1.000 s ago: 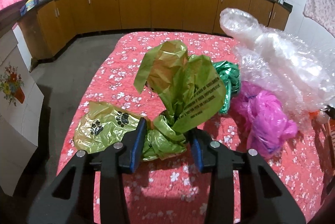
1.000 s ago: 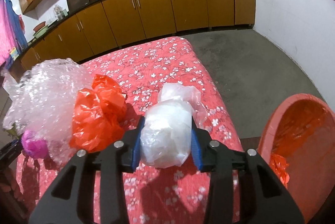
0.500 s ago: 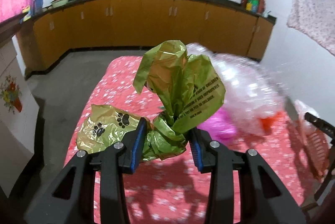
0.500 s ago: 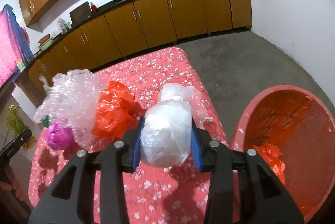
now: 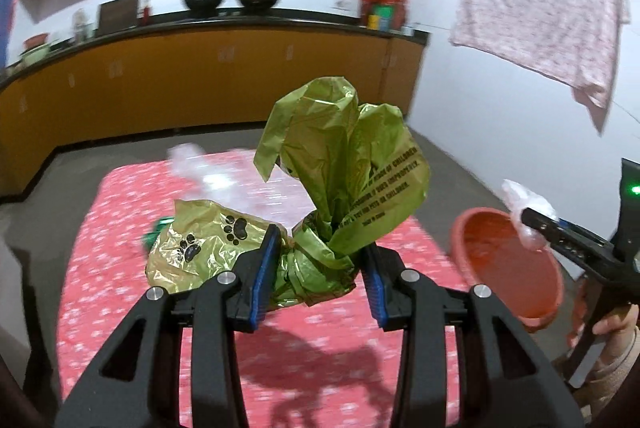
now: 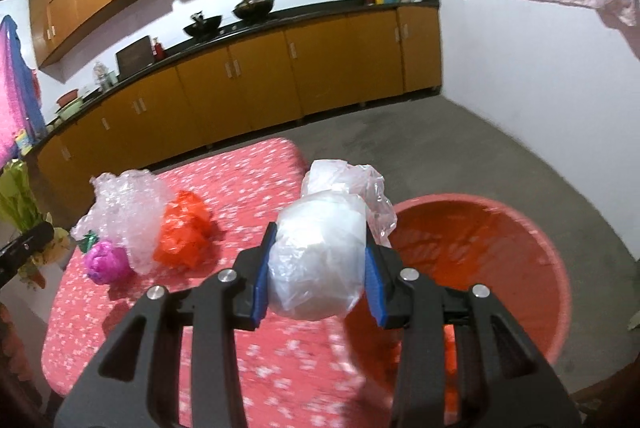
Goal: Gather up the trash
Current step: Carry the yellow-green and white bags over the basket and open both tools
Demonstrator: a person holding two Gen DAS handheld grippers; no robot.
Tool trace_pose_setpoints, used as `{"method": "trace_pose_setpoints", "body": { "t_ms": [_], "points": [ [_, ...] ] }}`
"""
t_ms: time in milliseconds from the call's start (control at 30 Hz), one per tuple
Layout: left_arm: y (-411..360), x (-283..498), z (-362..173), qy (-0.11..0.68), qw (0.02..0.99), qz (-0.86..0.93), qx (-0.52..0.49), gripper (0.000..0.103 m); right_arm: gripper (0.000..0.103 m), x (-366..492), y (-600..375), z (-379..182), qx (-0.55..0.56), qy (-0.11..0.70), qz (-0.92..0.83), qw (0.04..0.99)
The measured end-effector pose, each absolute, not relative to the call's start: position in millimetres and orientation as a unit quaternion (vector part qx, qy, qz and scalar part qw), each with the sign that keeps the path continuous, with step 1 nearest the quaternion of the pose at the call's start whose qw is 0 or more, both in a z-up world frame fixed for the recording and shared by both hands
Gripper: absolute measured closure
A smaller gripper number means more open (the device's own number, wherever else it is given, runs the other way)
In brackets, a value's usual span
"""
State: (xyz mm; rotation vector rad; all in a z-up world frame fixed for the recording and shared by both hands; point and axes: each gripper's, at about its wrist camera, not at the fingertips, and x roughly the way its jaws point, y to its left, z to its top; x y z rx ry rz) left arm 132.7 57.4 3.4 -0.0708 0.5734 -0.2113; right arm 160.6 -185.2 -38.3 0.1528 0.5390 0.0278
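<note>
The left gripper [image 5: 320, 268] squeezes a green bag. The right gripper [image 6: 318, 276] squeezes a clear bag.

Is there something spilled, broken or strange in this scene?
Nothing stands out. The left claw grips a green bag, the right claw a white bag; other crumpled bags lie on the table beside the red tub.

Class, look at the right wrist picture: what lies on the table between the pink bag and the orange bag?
In the right wrist view, crumpled bubble wrap lies between the pink bag and the orange bag.
</note>
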Motion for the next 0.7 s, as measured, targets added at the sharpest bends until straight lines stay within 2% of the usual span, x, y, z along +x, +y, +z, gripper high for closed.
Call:
{"method": "trace_pose_setpoints", "body": {
  "t_ms": [400,700],
  "points": [
    [-64,150,-4,0.298,0.928,-0.224,-0.015,0.063,0.064,121,-258,-40,0.068,0.248,-0.077,0.963],
    [-121,161,-14,0.319,0.910,-0.264,-0.002,0.063,0.064,110,-298,-49,0.088,0.249,-0.108,0.958]
  ]
}}
